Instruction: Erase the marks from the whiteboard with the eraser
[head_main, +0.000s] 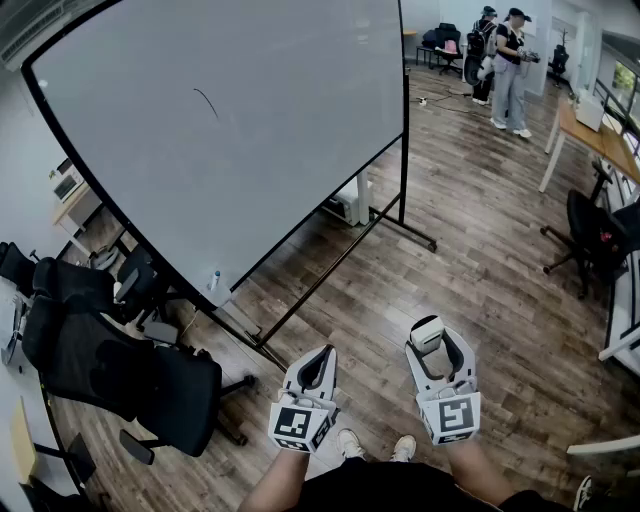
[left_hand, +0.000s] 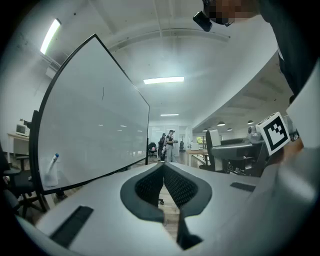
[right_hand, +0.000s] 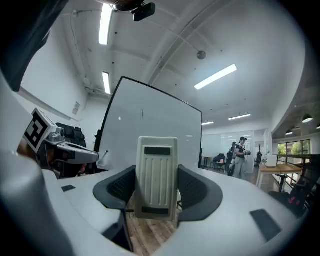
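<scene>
The right claw (right_hand: 157, 172) is clamped on the pale ribbed eraser (right_hand: 157, 186), which stands upright between its jaws and is held low over the wooden floor (head_main: 480, 250). Just beside it is the left claw (left_hand: 163, 169), its jaws pressed together with nothing in them. Both are well apart from the whiteboard (head_main: 250, 120), which stands on its black frame ahead and to the left. One short dark stroke (head_main: 206, 102) shows high on it. A marker (head_main: 213, 281) sits at the board's lower edge, near black office chairs (head_main: 130, 375).
</scene>
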